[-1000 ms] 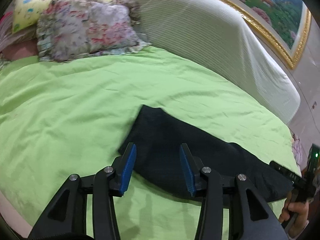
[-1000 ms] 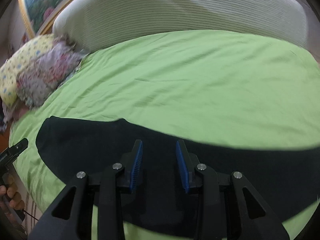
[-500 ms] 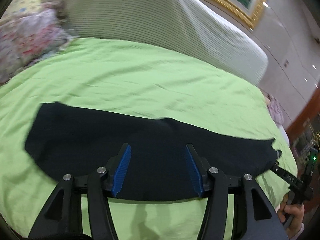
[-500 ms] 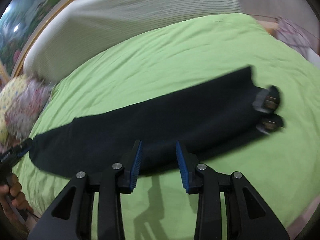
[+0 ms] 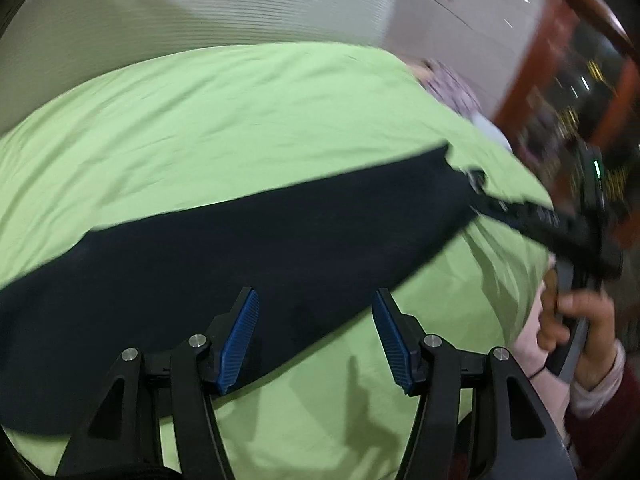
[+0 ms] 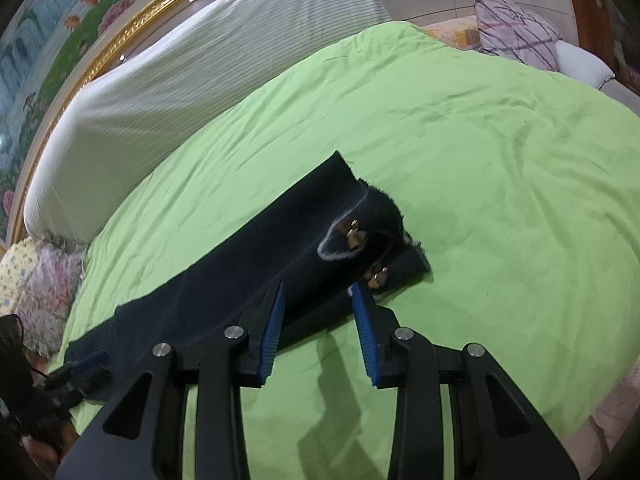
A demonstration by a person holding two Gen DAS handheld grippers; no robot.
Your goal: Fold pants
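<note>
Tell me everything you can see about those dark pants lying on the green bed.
The pants are black or very dark navy, of a soft, matte-looking cloth. They lie flat as one long narrow strip, slantwise across the green bedcover. At the end seen in the right wrist view there are pale-edged folds and small gold-coloured metal fittings. The right gripper hovers open over that end; the left gripper is open above the strip's near edge. Nothing grips the cloth.

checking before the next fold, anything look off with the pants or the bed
Nothing damaged or spilled. The dark pants lie as a long strip across the green cover, with one end bunched, metal hardware showing. Both the left tool and the right tool are open.
</note>
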